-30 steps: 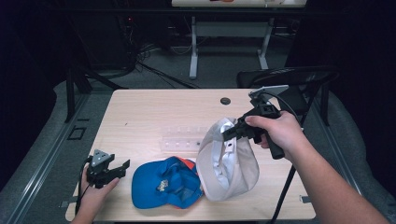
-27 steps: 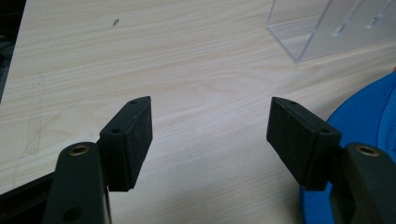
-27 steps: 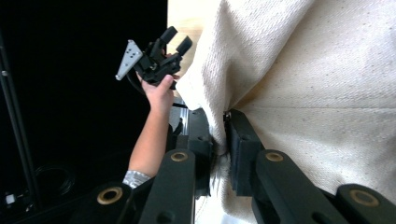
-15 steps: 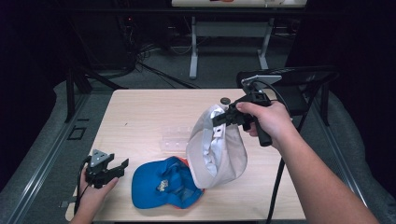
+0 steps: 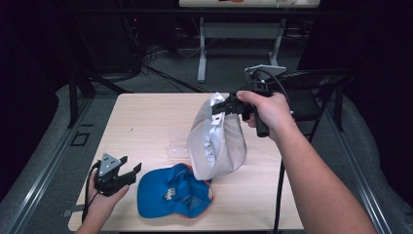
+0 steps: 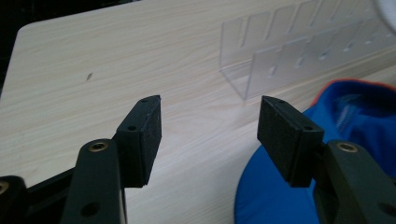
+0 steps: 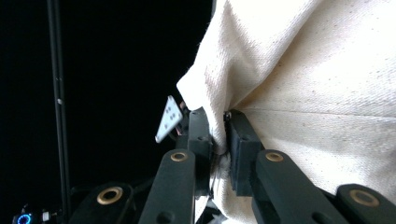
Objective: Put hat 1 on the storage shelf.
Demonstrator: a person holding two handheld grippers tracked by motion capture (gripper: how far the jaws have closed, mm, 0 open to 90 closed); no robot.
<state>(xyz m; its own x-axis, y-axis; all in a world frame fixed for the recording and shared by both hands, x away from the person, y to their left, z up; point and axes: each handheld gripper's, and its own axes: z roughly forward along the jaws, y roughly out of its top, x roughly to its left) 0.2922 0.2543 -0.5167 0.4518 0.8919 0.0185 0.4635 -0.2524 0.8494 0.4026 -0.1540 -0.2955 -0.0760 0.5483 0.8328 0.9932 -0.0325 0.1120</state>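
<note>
Right gripper point(image 5: 219, 107): fingers point(image 7: 240, 140) clamped on the fabric edge of a cream cap point(image 5: 216, 144), which hangs clear above the counter point(image 5: 146, 122), its lower end just over a blue cap point(image 5: 173, 192) lying near the front edge. Left gripper point(image 5: 127, 170): near the front left corner, fingers point(image 6: 142, 133) parted, having just been closing, nothing between them. A clear plastic rack point(image 6: 289, 56) stands behind the blue cap.

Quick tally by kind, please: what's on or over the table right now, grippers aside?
Caps: 2, a cream cap hanging from the right gripper, and a blue cap lying on the table.
Clear plastic racks: 1.
Total: 3.
</note>
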